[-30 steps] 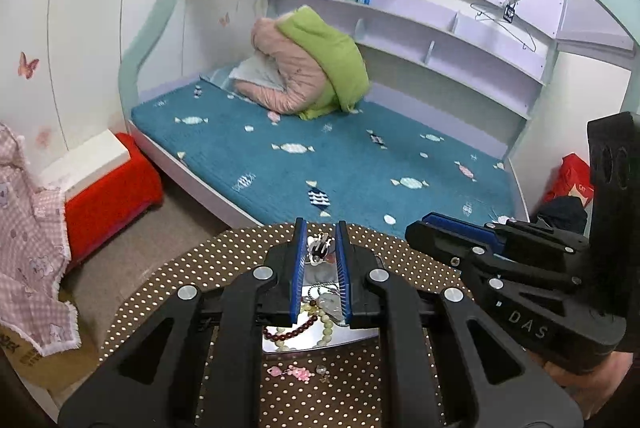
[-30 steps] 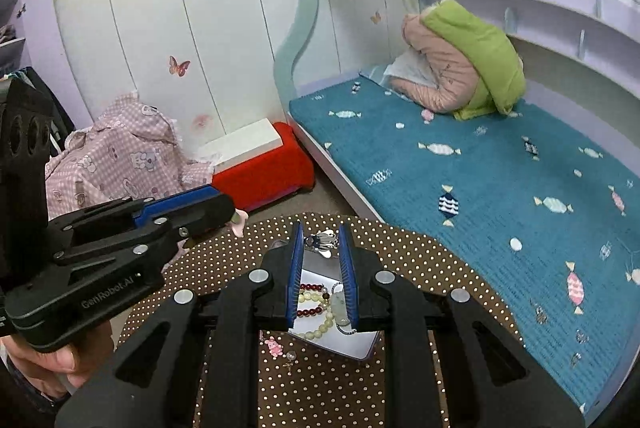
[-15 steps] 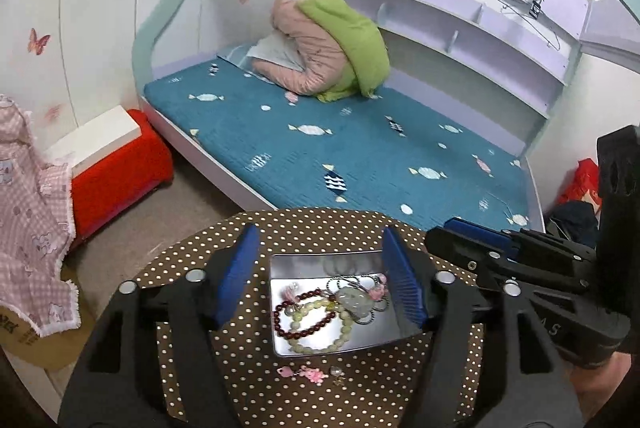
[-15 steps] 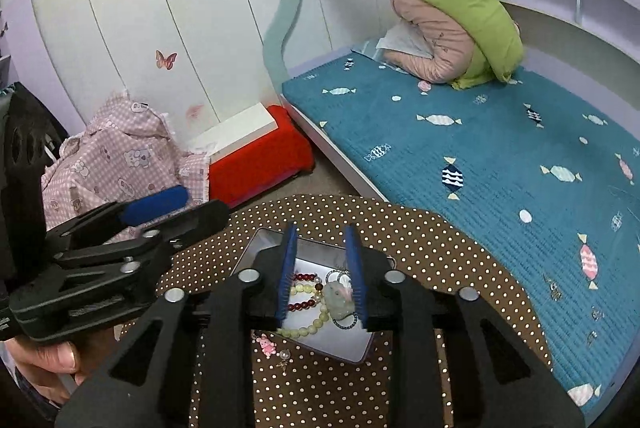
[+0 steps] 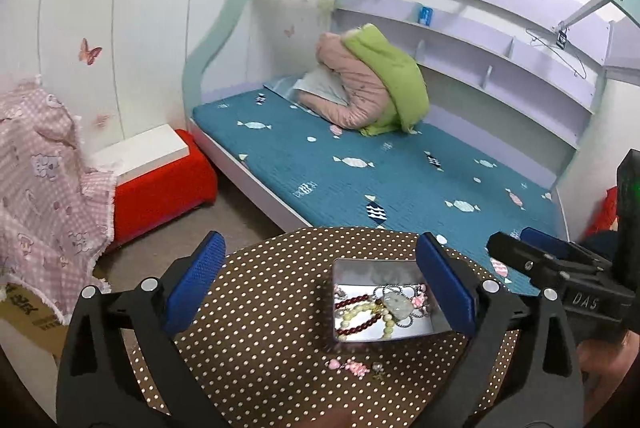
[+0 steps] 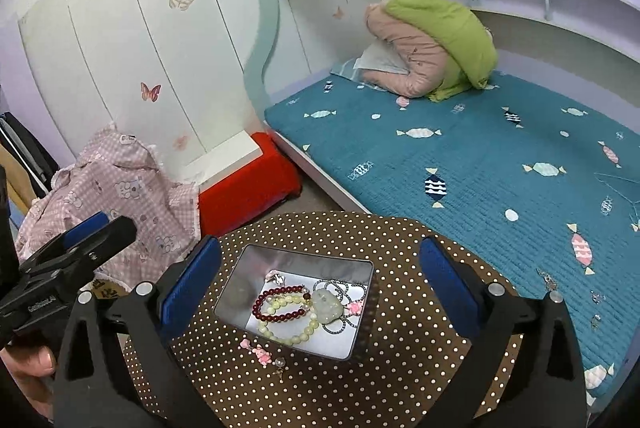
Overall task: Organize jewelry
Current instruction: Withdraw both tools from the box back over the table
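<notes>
Both grippers, left gripper [image 5: 316, 288] and right gripper [image 6: 320, 286], hang released above the rectangular silver tin [image 6: 244, 260]; next, I think, grasp the small pink charm [image 6: 260, 353] lying before it.

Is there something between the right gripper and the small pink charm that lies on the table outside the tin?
Nothing visible. The right gripper is open above the tin; the pink charm lies uncovered on the dotted table, beside the tin's near edge.
</notes>
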Action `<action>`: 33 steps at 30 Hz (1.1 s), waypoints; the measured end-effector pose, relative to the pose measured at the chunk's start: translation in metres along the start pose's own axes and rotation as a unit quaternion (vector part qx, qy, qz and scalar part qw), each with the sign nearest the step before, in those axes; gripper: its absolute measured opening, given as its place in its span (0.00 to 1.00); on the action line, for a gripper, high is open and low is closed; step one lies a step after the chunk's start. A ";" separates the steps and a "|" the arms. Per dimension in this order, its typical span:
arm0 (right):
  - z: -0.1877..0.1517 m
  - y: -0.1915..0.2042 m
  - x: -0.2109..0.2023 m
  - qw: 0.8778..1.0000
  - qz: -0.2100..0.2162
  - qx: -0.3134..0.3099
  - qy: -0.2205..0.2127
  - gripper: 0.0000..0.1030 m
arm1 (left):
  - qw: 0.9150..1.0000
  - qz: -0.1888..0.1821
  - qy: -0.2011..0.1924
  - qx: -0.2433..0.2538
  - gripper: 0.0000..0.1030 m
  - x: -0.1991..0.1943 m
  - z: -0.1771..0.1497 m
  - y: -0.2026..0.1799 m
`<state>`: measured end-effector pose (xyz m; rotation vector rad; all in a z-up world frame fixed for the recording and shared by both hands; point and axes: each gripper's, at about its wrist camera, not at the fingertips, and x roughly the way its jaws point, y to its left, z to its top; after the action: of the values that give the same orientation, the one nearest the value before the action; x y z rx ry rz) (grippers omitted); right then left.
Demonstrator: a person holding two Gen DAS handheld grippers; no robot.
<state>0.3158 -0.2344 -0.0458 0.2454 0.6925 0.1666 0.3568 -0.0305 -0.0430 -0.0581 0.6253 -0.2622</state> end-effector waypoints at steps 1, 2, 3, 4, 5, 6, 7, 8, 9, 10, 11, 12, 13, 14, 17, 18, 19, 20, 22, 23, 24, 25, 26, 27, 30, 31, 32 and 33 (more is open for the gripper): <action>-0.002 0.001 -0.003 1.000 -0.003 -0.002 -0.004 0.93 | 1.000 0.002 -0.002 -0.002 0.93 -0.004 -0.002 0.002; -0.003 0.001 -0.005 1.000 -0.004 -0.003 -0.006 0.93 | 1.000 0.004 -0.004 -0.004 0.93 -0.008 -0.005 0.003; -0.005 0.002 -0.009 1.000 -0.005 -0.005 -0.009 0.93 | 1.000 0.007 -0.006 -0.005 0.93 -0.010 -0.007 0.003; -0.007 0.004 -0.010 1.000 -0.007 -0.005 -0.010 0.93 | 1.000 0.010 -0.007 -0.007 0.93 -0.013 -0.011 0.005; -0.009 0.004 -0.013 1.000 -0.009 -0.006 -0.013 0.93 | 1.000 0.013 -0.009 -0.008 0.93 -0.016 -0.014 0.006; -0.012 0.004 -0.017 1.000 -0.011 -0.007 -0.016 0.93 | 1.000 0.016 -0.009 -0.009 0.93 -0.018 -0.018 0.007; -0.015 0.005 -0.020 1.000 -0.013 -0.008 -0.018 0.93 | 1.000 0.017 -0.009 -0.008 0.93 -0.019 -0.021 0.008; -0.018 0.006 -0.023 1.000 -0.014 -0.009 -0.020 0.93 | 1.000 0.020 -0.009 -0.008 0.93 -0.022 -0.025 0.009; -0.022 0.006 -0.026 1.000 -0.016 -0.011 -0.021 0.93 | 1.000 0.021 -0.010 -0.007 0.93 -0.023 -0.027 0.010; -0.023 0.008 -0.028 1.000 -0.017 -0.013 -0.021 0.93 | 1.000 0.025 -0.010 -0.005 0.93 -0.025 -0.032 0.010; -0.028 0.009 -0.031 0.999 -0.019 -0.017 -0.023 0.93 | 1.000 0.028 -0.010 -0.004 0.93 -0.026 -0.036 0.011; -0.030 0.010 -0.032 0.999 -0.021 -0.019 -0.023 0.93 | 1.000 0.030 -0.009 -0.004 0.93 -0.027 -0.040 0.012; -0.034 0.010 -0.034 0.999 -0.022 -0.021 -0.022 0.93 | 1.000 0.030 -0.008 -0.004 0.93 -0.028 -0.045 0.012; -0.037 0.011 -0.035 0.999 -0.024 -0.023 -0.021 0.93 | 1.000 0.031 -0.005 -0.005 0.93 -0.028 -0.049 0.014; -0.051 0.015 -0.036 0.999 -0.028 -0.032 -0.013 0.93 | 0.999 0.035 0.002 -0.004 0.93 -0.026 -0.062 0.016; -0.057 0.016 -0.035 0.999 -0.030 -0.034 -0.008 0.93 | 0.999 0.036 0.005 -0.007 0.93 -0.026 -0.068 0.017; -0.063 0.017 -0.034 0.999 -0.031 -0.038 -0.002 0.93 | 0.999 0.037 0.007 -0.010 0.93 -0.026 -0.072 0.017; -0.068 0.018 -0.033 0.999 -0.032 -0.041 0.002 0.93 | 0.999 0.036 0.010 -0.014 0.93 -0.025 -0.078 0.019; -0.079 0.021 -0.027 0.998 -0.036 -0.044 0.013 0.93 | 0.999 0.040 0.018 -0.016 0.93 -0.023 -0.089 0.020; -0.086 0.022 -0.023 0.998 -0.035 -0.045 0.021 0.93 | 0.999 0.044 0.021 -0.016 0.93 -0.022 -0.093 0.021; -0.092 0.024 -0.019 0.998 -0.034 -0.046 0.028 0.93 | 0.998 0.047 0.024 -0.018 0.93 -0.022 -0.099 0.023; -0.096 0.025 -0.015 0.998 -0.034 -0.048 0.035 0.93 | 0.998 0.049 0.027 -0.019 0.93 -0.021 -0.103 0.024; -0.102 0.027 -0.009 0.997 -0.033 -0.050 0.044 0.93 | 0.998 0.050 0.028 -0.020 0.93 -0.020 -0.105 0.025; -0.106 0.029 -0.005 0.997 -0.032 -0.052 0.050 0.93 | 0.998 0.052 0.031 -0.020 0.93 -0.019 -0.109 0.026; -0.117 0.035 0.011 0.995 -0.032 -0.063 0.065 0.93 | 0.997 0.060 0.038 -0.017 0.93 -0.016 -0.117 0.028; -0.119 0.036 0.015 0.995 -0.033 -0.064 0.070 0.93 | 0.997 0.063 0.042 -0.019 0.93 -0.014 -0.121 0.029; -0.122 0.037 0.023 0.994 -0.032 -0.065 0.078 0.93 | 0.997 0.063 0.045 -0.021 0.93 -0.013 -0.123 0.031; -0.123 0.037 0.027 0.994 -0.032 -0.067 0.081 0.93 | 0.997 0.064 0.047 -0.022 0.93 -0.012 -0.125 0.032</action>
<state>0.2536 -0.1718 -0.1430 0.0816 0.8454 0.1730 0.2821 0.0070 -0.1418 -0.0489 0.7255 -0.1281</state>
